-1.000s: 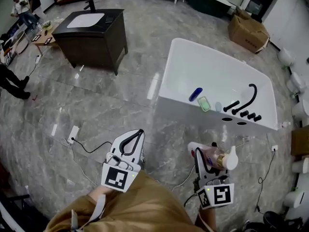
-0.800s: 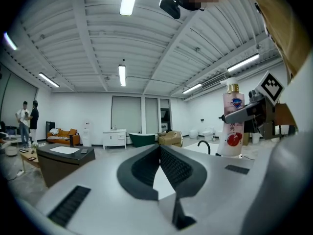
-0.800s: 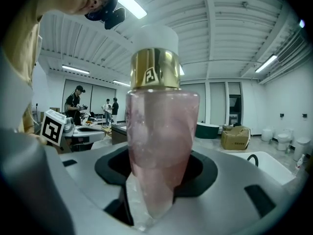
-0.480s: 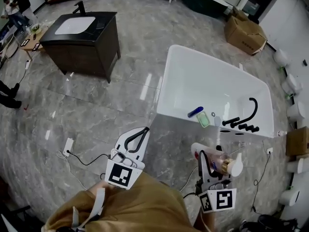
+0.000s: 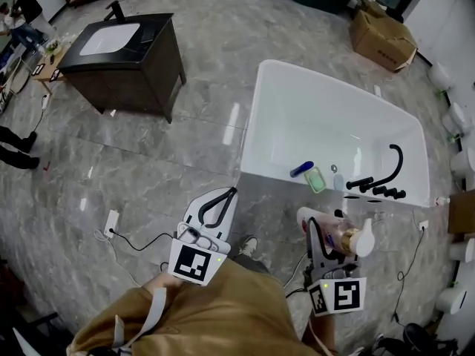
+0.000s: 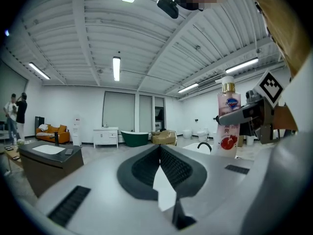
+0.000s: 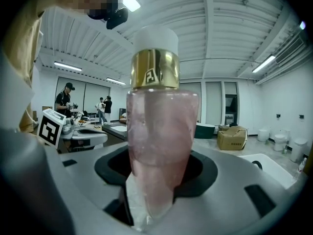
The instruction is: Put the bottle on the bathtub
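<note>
Right gripper [image 5: 324,237] clamped on the bottle [image 5: 335,236]. In its own view the jaws close on the lower body of the bottle [image 7: 159,131], which has a pink translucent body, gold collar and white cap.

From the head view, the bottle lies crosswise in the jaws with its cap toward the right. It is held over the grey marble floor, just short of the near wall of the bathtub [image 5: 319,117] and not touching it.

Left gripper [image 5: 223,199] is closed and empty. Its pads [image 6: 168,163] meet at the tips with nothing between them. It is held over the floor to the left of the right gripper and well apart from the tub. The bottle [image 6: 229,124] shows in its view, off to the right.

On the tub's near ledge:
- A blue thing [image 5: 300,169].
- A green thing [image 5: 315,179] just beside it.
- A black faucet [image 5: 386,170] further right.

A dark vanity [image 5: 126,50] with a white basin stands well left of the tub. A cardboard box [image 5: 382,28] sits beyond the tub's far end.
</note>
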`<state>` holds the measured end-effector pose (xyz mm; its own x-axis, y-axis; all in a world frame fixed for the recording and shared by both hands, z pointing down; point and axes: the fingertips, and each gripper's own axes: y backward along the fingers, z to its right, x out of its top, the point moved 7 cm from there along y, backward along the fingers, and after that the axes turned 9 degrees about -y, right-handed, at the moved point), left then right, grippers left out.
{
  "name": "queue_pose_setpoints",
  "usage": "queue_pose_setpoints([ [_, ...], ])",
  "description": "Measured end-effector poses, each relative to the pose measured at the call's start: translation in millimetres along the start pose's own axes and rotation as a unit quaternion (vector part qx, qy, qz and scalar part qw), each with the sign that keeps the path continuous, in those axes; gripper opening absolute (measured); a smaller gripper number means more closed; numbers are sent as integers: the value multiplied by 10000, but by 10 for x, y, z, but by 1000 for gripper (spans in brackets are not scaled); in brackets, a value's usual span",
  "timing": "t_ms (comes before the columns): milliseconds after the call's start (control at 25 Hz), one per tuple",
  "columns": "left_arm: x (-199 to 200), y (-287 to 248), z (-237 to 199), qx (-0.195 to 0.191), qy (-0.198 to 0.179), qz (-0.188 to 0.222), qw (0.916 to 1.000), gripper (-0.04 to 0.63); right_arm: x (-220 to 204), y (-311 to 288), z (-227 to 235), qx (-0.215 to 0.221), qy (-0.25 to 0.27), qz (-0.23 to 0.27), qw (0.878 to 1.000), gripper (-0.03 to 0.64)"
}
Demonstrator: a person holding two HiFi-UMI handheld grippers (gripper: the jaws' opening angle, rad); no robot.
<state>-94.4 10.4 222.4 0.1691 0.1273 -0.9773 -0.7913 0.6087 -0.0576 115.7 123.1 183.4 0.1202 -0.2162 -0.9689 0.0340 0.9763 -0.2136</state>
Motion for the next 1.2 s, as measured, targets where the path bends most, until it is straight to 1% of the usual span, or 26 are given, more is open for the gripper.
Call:
queue_pose_setpoints([
  [160, 36, -84, 11, 210, -48, -128, 9997, 8, 17, -151, 178, 147, 72, -15, 9999, 241],
  [400, -15, -190, 17, 314, -361, -303, 9984, 8, -64, -458, 321, 339, 268, -76, 9990, 241],
  [480, -72, -217, 31, 354, -323, -406, 9980, 8, -122, -576, 343, 406, 327, -113, 9986, 241],
  [680, -273, -314, 25, 491, -47, -713, 9962, 8, -292, -885, 411, 505, 463, -202, 9974, 241],
  [880, -412, -407, -42, 641, 25, -948, 9934, 8, -469, -1129, 477, 579, 451, -176, 9971, 241],
  [1000, -517, -471, -87, 718, -13, -1016, 9922, 8, -616, -1296, 530, 605, 463, -217, 9969, 241],
  [1200, -723, -545, 5, 746, 32, -1170, 9903, 8, -889, -1530, 616, 665, 479, -298, 9962, 241],
])
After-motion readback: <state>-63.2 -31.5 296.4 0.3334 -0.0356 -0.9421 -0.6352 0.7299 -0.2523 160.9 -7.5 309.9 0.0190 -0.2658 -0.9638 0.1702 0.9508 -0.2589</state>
